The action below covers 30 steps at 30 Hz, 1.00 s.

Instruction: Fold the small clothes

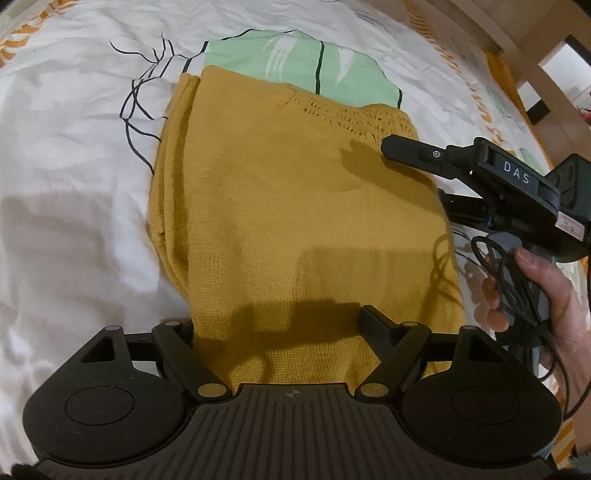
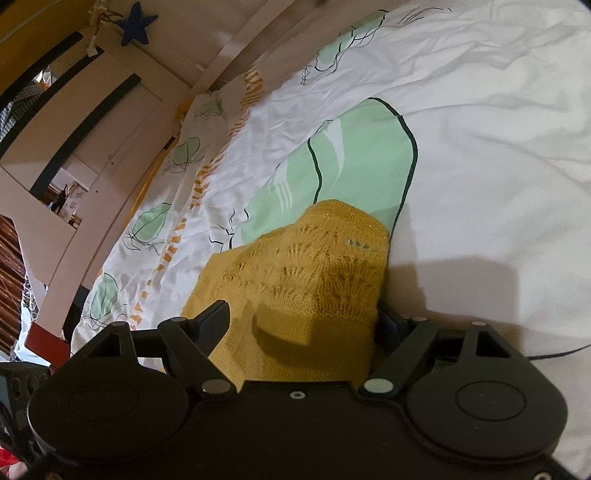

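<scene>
Jaws of both the left gripper [image 1: 277, 325] and right gripper [image 2: 303, 317] stand apart, straddling the folded mustard knit sweater [image 1: 295, 206] on the bed sheet [image 1: 74, 184]. Soft, light, stretchy (lace hem snags); grip doubled edges.

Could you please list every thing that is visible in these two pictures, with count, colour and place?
knitted garment: one, mustard yellow, folded on the bed, between both grippers' fingers
bed sheet: one, white with green and orange print, under the garment
star: one, dark blue, on the furniture behind the bed
left gripper: one, black, fingers apart around the garment's near edge
right gripper: one, black, fingers apart at the garment's lacy end
right hand: one, holding the right gripper's handle
</scene>
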Each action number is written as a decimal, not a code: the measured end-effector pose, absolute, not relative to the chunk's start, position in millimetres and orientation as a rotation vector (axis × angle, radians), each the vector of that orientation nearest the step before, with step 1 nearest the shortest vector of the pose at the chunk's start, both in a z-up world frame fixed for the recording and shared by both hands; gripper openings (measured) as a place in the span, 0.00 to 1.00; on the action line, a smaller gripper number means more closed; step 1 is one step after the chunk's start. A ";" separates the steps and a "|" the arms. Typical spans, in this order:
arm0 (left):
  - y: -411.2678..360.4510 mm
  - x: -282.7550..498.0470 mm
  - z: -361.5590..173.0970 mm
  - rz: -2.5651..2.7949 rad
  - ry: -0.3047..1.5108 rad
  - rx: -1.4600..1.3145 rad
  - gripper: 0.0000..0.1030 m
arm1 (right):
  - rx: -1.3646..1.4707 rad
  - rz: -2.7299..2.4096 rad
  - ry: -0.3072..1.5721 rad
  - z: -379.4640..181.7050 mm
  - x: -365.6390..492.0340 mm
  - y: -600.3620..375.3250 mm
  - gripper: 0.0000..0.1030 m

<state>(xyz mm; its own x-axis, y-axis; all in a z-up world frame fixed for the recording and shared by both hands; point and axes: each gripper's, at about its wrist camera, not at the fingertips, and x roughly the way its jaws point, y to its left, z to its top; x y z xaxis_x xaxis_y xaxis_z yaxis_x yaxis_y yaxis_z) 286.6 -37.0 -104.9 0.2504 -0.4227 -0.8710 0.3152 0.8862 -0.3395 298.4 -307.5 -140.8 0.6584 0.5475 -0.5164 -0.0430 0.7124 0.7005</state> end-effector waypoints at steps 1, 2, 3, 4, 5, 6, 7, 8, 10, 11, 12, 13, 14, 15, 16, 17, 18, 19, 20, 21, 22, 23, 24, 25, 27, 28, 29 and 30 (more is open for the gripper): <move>-37.4 286.3 -104.3 -0.500 1.215 -0.094 0.71 | 0.709 0.368 0.790 -140.9 298.4 -307.4 0.80; -36.7 285.8 -103.5 -0.498 1.212 -0.089 0.68 | 0.709 0.368 0.789 -141.2 298.2 -308.0 0.80; -35.7 285.2 -102.2 -0.495 1.210 -0.088 0.65 | 0.710 0.369 0.788 -141.4 298.1 -308.3 0.80; -35.0 285.3 -101.7 -0.494 1.208 -0.093 0.62 | 0.712 0.370 0.787 -142.1 297.3 -309.3 0.80; -33.0 284.8 -100.9 -0.492 1.204 -0.095 0.54 | 0.712 0.370 0.787 -142.0 297.4 -309.3 0.80; -30.6 284.0 -100.1 -0.492 1.198 -0.094 0.47 | 0.708 0.366 0.789 -142.0 297.4 -309.1 0.78; -28.4 283.9 -98.9 -0.497 1.190 -0.104 0.41 | 0.700 0.357 0.794 -142.0 297.3 -308.8 0.65; -25.1 283.5 -97.6 -0.504 1.179 -0.122 0.30 | 0.682 0.339 0.810 -142.1 298.1 -307.8 0.48; -19.4 284.0 -96.0 -0.520 1.168 -0.166 0.23 | 0.673 0.338 0.811 -140.8 296.9 -306.2 0.44; -16.1 283.8 -95.3 -0.526 1.164 -0.190 0.22 | 0.659 0.333 0.802 -136.4 295.0 -304.3 0.42; -13.9 283.4 -95.1 -0.534 1.165 -0.207 0.21 | 0.650 0.326 0.797 -132.1 292.9 -302.8 0.41; -12.6 282.6 -94.8 -0.544 1.166 -0.220 0.21 | 0.648 0.317 0.795 -127.8 290.5 -301.6 0.41; -10.3 280.9 -94.3 -0.550 1.166 -0.236 0.20 | 0.651 0.312 0.792 -121.6 286.9 -301.0 0.40; -11.5 279.5 -93.9 -0.555 1.167 -0.251 0.20 | 0.650 0.313 0.791 -117.4 284.2 -300.7 0.40; -9.6 276.1 -93.1 -0.570 1.170 -0.272 0.19 | 0.640 0.310 0.791 -110.7 278.9 -300.2 0.40; -8.1 271.6 -92.3 -0.587 1.177 -0.297 0.19 | 0.630 0.305 0.794 -105.4 273.7 -300.2 0.40; -11.5 269.4 -91.8 -0.600 1.183 -0.315 0.18 | 0.621 0.299 0.801 -100.1 267.5 -300.8 0.40; -14.2 263.5 -91.0 -0.616 1.191 -0.330 0.18 | 0.616 0.291 0.809 -96.6 261.9 -301.8 0.40; -16.9 256.8 -90.2 -0.632 1.194 -0.335 0.17 | 0.609 0.279 0.817 -92.6 254.2 -303.5 0.40; -20.4 250.3 -89.3 -0.646 1.196 -0.335 0.16 | 0.603 0.265 0.828 -89.2 246.0 -305.5 0.40; -24.5 241.6 -87.7 -0.662 1.199 -0.333 0.15 | 0.601 0.252 0.838 -86.9 238.7 -307.5 0.40; -28.4 233.7 -86.2 -0.678 1.201 -0.330 0.15 | 0.602 0.240 0.852 -84.6 227.2 -311.5 0.40; -32.6 224.0 -84.1 -0.694 1.203 -0.326 0.15 | 0.601 0.232 0.863 -82.7 219.0 -313.1 0.40; -37.1 214.0 -82.0 -0.713 1.207 -0.323 0.15 | 0.595 0.219 0.872 -80.6 208.6 -315.4 0.40; -45.2 195.3 -79.7 -0.748 1.216 -0.320 0.15 | 0.584 0.196 0.902 -77.1 186.0 -320.1 0.40; -48.0 185.9 -78.5 -0.759 1.219 -0.317 0.15 | 0.585 0.191 0.912 -76.1 175.5 -322.2 0.40; -50.9 178.5 -78.0 -0.768 1.222 -0.313 0.15 | 0.587 0.188 0.922 -75.3 163.9 -324.2 0.40; -53.4 167.6 -77.2 -0.778 1.225 -0.311 0.15 | 0.589 0.185 0.929 -74.2 154.1 -325.7 0.40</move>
<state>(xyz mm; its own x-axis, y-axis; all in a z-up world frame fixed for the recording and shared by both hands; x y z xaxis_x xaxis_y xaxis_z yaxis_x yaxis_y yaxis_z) 167.6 -53.4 -77.2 0.1261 -0.6806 -0.7218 0.3641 0.7085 -0.6045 154.1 -325.7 -74.2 0.5958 0.3955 -0.6990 0.0977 0.8282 0.5518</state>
